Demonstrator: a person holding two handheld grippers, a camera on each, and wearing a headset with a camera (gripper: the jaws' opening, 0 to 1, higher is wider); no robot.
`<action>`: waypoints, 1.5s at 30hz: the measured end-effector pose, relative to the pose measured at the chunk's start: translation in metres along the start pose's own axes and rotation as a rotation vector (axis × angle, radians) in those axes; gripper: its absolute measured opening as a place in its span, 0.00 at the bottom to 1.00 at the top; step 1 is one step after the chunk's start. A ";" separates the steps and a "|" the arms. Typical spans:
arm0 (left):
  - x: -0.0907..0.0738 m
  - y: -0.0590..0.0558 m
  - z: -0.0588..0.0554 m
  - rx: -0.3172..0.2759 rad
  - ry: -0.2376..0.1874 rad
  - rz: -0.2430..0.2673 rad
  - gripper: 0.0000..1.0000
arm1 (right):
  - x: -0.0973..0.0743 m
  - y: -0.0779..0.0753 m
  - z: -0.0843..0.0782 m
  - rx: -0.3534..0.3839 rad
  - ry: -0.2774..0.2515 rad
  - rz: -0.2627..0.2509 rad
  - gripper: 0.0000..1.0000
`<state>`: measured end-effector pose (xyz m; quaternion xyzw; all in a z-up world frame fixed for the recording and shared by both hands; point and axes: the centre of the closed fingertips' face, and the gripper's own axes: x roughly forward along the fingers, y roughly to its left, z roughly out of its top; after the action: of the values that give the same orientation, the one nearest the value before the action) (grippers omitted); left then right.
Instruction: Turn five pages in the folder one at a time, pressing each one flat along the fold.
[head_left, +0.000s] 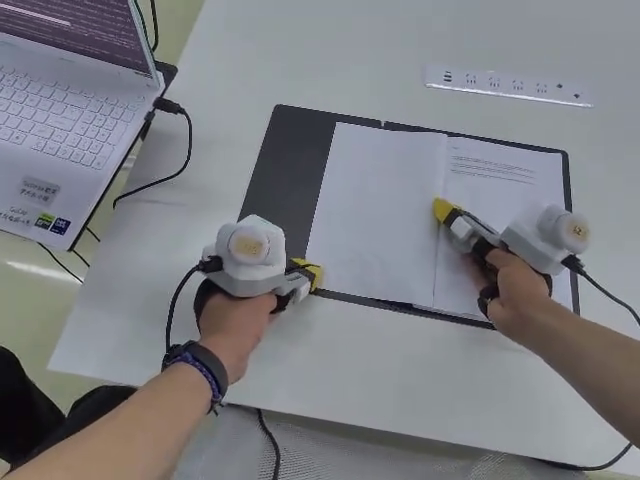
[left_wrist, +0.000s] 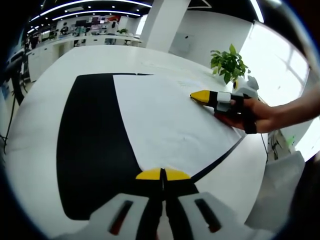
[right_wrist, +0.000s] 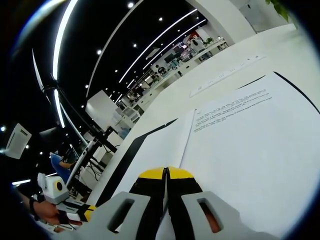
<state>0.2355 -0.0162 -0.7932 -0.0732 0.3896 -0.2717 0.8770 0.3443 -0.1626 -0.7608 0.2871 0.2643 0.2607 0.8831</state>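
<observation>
A black folder (head_left: 285, 170) lies open on the white table, white pages spread across it. The turned left page (head_left: 375, 215) is blank; the right page (head_left: 505, 190) carries a few lines of print. My left gripper (head_left: 312, 276) is shut, its yellow tips resting at the folder's near edge by the left page's lower corner, also visible in the left gripper view (left_wrist: 163, 174). My right gripper (head_left: 441, 210) is shut and its yellow tips press down on the fold (head_left: 440, 225) between the pages. The right gripper view shows those shut tips (right_wrist: 166, 173) over the printed page (right_wrist: 240, 145).
An open laptop (head_left: 65, 110) sits at the table's far left, with a black cable (head_left: 175, 150) running beside the folder. A white power strip (head_left: 508, 85) lies beyond the folder. A potted plant (left_wrist: 229, 62) stands past the table.
</observation>
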 end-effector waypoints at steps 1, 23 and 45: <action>0.000 0.000 0.000 -0.002 -0.001 0.002 0.00 | -0.001 0.000 -0.001 0.000 0.000 0.000 0.00; -0.001 0.000 0.001 0.002 -0.003 0.006 0.00 | -0.030 0.017 -0.034 -0.033 0.062 0.024 0.00; -0.001 0.000 0.001 0.028 -0.002 0.000 0.00 | -0.054 0.014 -0.063 -0.024 0.093 0.036 0.00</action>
<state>0.2355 -0.0157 -0.7922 -0.0611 0.3849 -0.2769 0.8783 0.2619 -0.1625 -0.7785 0.2687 0.2969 0.2928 0.8683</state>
